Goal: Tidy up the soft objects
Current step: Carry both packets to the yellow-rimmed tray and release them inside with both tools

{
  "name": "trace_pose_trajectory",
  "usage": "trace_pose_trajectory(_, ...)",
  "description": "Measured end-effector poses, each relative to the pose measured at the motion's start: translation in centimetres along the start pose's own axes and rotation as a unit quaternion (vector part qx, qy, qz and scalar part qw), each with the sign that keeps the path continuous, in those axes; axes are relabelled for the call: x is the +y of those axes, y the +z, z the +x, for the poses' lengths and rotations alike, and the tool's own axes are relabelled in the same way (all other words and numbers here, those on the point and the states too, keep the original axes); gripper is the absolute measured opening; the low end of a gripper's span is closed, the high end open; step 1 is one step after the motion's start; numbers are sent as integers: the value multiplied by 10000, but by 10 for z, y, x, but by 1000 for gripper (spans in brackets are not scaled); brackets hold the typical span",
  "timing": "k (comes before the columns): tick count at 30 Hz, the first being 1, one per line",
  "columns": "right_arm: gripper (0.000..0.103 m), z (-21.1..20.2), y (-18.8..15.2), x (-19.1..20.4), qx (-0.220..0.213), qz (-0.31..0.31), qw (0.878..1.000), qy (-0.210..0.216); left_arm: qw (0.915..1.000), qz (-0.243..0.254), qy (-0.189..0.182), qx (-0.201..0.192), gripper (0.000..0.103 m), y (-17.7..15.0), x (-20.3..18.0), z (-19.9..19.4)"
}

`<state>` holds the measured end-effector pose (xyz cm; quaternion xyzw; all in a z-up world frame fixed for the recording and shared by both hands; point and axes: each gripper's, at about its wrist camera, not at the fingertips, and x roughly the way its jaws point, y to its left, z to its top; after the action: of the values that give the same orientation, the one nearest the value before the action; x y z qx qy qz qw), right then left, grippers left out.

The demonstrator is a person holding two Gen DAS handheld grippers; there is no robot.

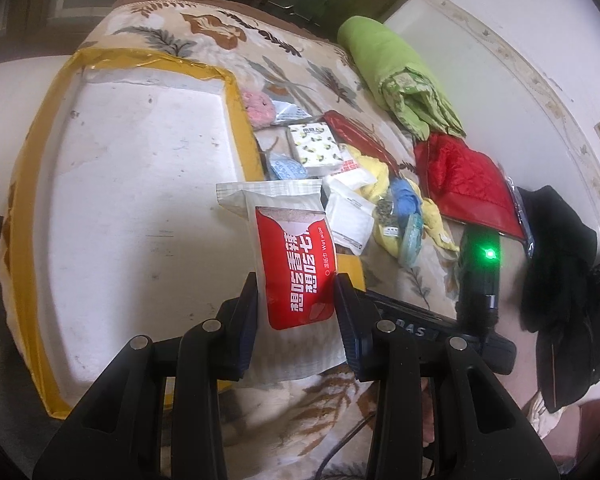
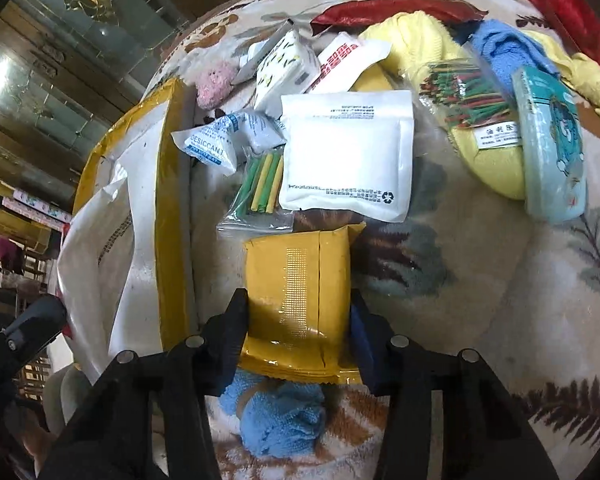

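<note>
A: What does the left tool (image 1: 296, 300) have?

B: It is clamped on a red and white wet wipe packet (image 1: 290, 256), one finger pressing each side. The packet stands upright above the white foam tray (image 1: 140, 200) with the yellow taped rim, near the tray's right edge.

A: And the right tool (image 2: 300, 320)?

B: Closed on a yellow packet (image 2: 300, 300), gripped at its near end. The packet's far end points toward the pile, just short of the white pouch (image 2: 346, 152) with the recycling mark. A blue cloth (image 2: 280, 416) lies under the packet's near end, on the floral blanket (image 2: 480, 300).

A: What else is in the pile?

B: Left of the white pouch sits a desiccant sachet (image 2: 208, 144), and just near of that a clear bag of green and yellow sticks (image 2: 260, 188). Farther off are a tissue pack with yellow print (image 2: 284, 68) and a pink fluffy item (image 2: 216, 82). To the right, a yellow towel (image 2: 492, 160) carries a bag of red and green sticks (image 2: 464, 96) and a teal case (image 2: 552, 144), with a second blue cloth (image 2: 504, 56) beyond.

A: And past the pile?

B: In the left view, a rolled green quilt (image 1: 396, 72) and a red quilted item (image 1: 468, 188) lie on the far right of the blanket.
</note>
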<state>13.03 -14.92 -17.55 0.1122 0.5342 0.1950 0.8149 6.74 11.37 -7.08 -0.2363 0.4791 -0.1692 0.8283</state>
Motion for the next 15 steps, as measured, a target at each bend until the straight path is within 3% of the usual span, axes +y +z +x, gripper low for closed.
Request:
trace_pose_trajectory(6,47,-50,-3,16,-568,-166,9979,258,9997,13,213,-106,36,-1,1,-20)
trace_pose_trajectory(9,47,-78,-4,49,-863,-542,9941,375,9985,71,488,-220,36,0,5,-38)
trace_pose_trajectory(15,47,-81,-2,92,-816,-953,9898,674,9953,68,898,-369,36,0,24,-58)
